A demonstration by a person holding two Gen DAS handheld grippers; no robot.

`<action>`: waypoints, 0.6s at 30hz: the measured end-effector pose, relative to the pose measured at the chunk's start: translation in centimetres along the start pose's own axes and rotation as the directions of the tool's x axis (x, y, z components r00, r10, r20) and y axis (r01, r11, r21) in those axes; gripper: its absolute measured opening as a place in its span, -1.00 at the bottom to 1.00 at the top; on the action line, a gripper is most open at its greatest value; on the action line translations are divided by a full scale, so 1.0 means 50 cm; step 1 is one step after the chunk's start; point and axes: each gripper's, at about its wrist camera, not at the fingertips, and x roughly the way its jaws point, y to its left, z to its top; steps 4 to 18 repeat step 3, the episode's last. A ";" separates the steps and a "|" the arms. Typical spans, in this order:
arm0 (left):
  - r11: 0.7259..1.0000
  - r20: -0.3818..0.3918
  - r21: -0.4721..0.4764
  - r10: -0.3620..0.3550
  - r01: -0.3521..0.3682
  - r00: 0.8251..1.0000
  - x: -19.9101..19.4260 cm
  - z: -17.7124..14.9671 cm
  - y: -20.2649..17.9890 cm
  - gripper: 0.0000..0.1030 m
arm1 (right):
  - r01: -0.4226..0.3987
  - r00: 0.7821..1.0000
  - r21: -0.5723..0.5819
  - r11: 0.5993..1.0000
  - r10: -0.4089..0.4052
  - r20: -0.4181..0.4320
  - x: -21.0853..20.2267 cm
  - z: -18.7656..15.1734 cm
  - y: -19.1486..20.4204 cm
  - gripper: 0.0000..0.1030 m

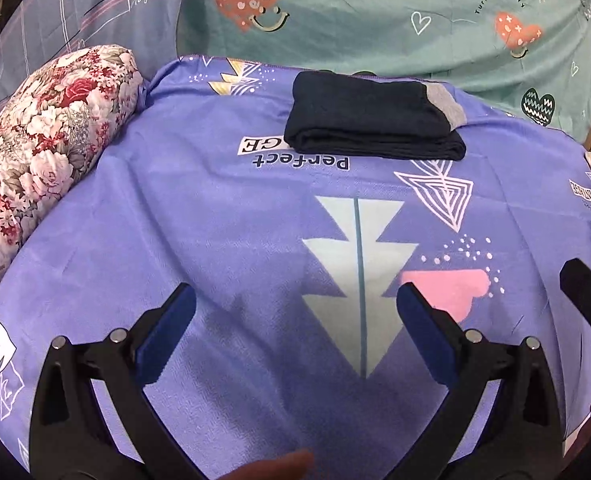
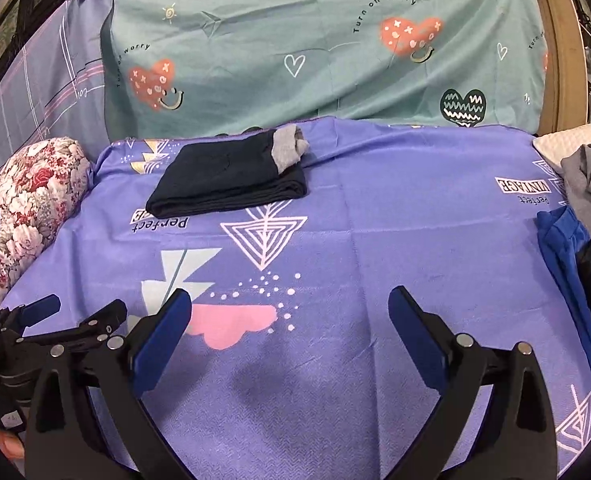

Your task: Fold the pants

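While the purple sheet (image 1: 199,208) takes up most of both views, the folding looks basically finished for this pair, judging by how things lie. It's a flat, soft-looking cloth printed with triangles, dots and a pink blob, and everything else sits around it. Behind the sheet hangs a teal cover (image 2: 315,40) with orange hearts, smooth and a bit creased. Off the sheet's left edge there's a plump floral cushion (image 1: 43,144), quilted-looking and rounded.

At the sheet's right edge I can see a loose heap of clothes (image 2: 575,216), grey and blue stuff, crumpled and not folded, so my guess is more folding is left if those count.

Toward the far end of the sheet sit the pants (image 1: 371,120), dark navy with a grey waistband, folded into a neat thick rectangle, soft knit by the look of it. Nothing is touching them.

Near the front of the sheet, the left gripper (image 1: 295,336) hovers with its blue-padded jaws spread wide and nothing between them. Same deal with the right gripper (image 2: 289,334), jaws wide apart and empty, just beside the left one and well apart from the pants.
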 end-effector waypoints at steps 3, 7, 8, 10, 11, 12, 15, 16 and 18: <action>1.000 -0.025 0.007 0.004 -0.004 1.000 0.013 -0.004 -0.001 0.96 | 0.007 1.000 -0.012 1.000 -0.007 -0.016 0.006 -0.006 0.003 0.92; 1.000 -0.025 0.007 0.004 -0.004 1.000 0.013 -0.004 -0.001 0.96 | 0.007 1.000 -0.012 1.000 -0.007 -0.016 0.006 -0.006 0.003 0.92; 1.000 -0.025 0.007 0.004 -0.004 1.000 0.013 -0.004 -0.001 0.96 | 0.007 1.000 -0.012 1.000 -0.007 -0.016 0.006 -0.006 0.003 0.92; 1.000 -0.025 0.007 0.004 -0.004 1.000 0.013 -0.004 -0.001 0.96 | 0.007 1.000 -0.012 1.000 -0.007 -0.016 0.006 -0.006 0.003 0.92; 1.000 -0.025 0.007 0.004 -0.004 1.000 0.013 -0.004 -0.001 0.96 | 0.007 1.000 -0.012 1.000 -0.007 -0.016 0.006 -0.006 0.003 0.92; 1.000 -0.025 0.007 0.004 -0.004 1.000 0.013 -0.004 -0.001 0.96 | 0.007 1.000 -0.012 1.000 -0.007 -0.016 0.006 -0.006 0.003 0.92; 1.000 -0.025 0.007 0.004 -0.004 1.000 0.013 -0.004 -0.001 0.96 | 0.007 1.000 -0.012 1.000 -0.007 -0.016 0.006 -0.006 0.003 0.92; 1.000 -0.025 0.007 0.004 -0.004 1.000 0.013 -0.004 -0.001 0.96 | 0.007 1.000 -0.012 1.000 -0.007 -0.016 0.006 -0.006 0.003 0.92; 1.000 -0.025 0.007 0.004 -0.004 1.000 0.013 -0.004 -0.001 0.96 | 0.007 1.000 -0.012 1.000 -0.007 -0.016 0.006 -0.006 0.003 0.92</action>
